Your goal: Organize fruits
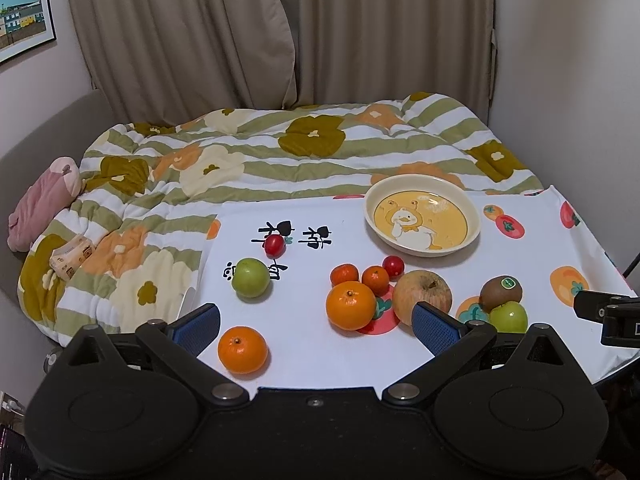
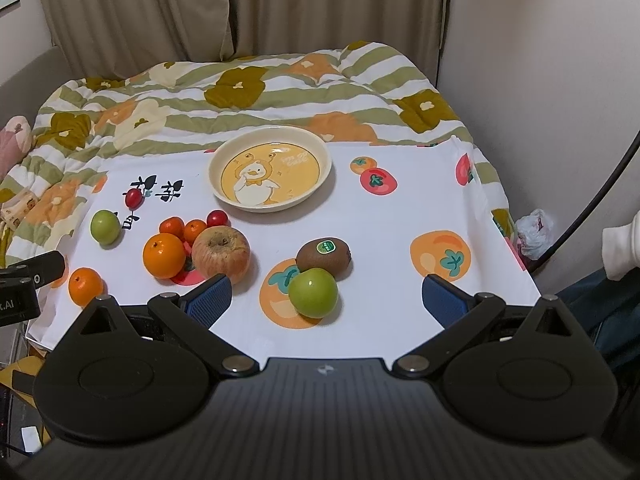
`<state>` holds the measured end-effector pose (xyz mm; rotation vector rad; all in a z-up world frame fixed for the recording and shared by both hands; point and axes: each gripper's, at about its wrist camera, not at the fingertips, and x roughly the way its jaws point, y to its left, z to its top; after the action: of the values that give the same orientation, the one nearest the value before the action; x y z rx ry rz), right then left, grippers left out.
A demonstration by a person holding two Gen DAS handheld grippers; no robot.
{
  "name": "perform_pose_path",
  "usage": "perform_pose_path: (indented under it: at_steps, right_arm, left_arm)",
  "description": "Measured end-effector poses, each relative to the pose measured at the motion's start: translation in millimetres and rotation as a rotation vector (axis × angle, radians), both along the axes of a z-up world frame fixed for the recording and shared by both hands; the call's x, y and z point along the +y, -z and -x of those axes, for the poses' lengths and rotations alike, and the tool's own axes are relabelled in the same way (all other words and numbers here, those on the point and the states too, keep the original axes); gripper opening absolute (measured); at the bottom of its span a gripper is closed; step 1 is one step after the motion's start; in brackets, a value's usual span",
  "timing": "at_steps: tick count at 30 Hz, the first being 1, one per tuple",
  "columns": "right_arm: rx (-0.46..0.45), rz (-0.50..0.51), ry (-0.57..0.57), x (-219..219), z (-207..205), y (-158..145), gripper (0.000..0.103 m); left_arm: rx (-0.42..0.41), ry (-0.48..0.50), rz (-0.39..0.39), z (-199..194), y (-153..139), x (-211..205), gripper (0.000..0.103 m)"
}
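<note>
An empty cream plate with a duck picture [image 1: 472,236] [image 2: 320,184] sits at the back of the white cloth. Fruit lies in front of it: a big orange [image 1: 351,305] [image 2: 164,255], a red-yellow apple [image 1: 422,294] [image 2: 221,254], two small tangerines [image 1: 375,280], cherry tomatoes [image 1: 274,245], a kiwi [image 1: 501,293] [image 2: 324,254], green fruits [image 1: 251,277] [image 2: 313,292], and a second orange [image 1: 242,350] [image 2: 85,286]. My left gripper [image 1: 316,326] is open, low over the front edge, empty. My right gripper [image 2: 326,300] is open and empty, with a green fruit between its fingers' line.
The white fruit-print cloth [image 1: 304,344] [image 2: 400,240] covers a table beside a bed with a flowered quilt [image 1: 240,160]. A pink soft toy [image 1: 40,200] lies at the left. A wall [image 2: 540,80] and a dark cable [image 2: 592,200] stand at the right.
</note>
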<state>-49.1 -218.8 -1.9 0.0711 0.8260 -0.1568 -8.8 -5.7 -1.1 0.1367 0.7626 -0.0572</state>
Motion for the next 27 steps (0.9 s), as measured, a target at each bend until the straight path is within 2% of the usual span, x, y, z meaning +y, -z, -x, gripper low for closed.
perform_pose_path:
  at_steps: [27]
  right_arm:
    - [0.001, -0.006, 0.006, -1.4, 0.1, -1.2, 0.103]
  left_arm:
    - [-0.002, 0.001, 0.001, 1.8, 1.8, 0.2, 0.103]
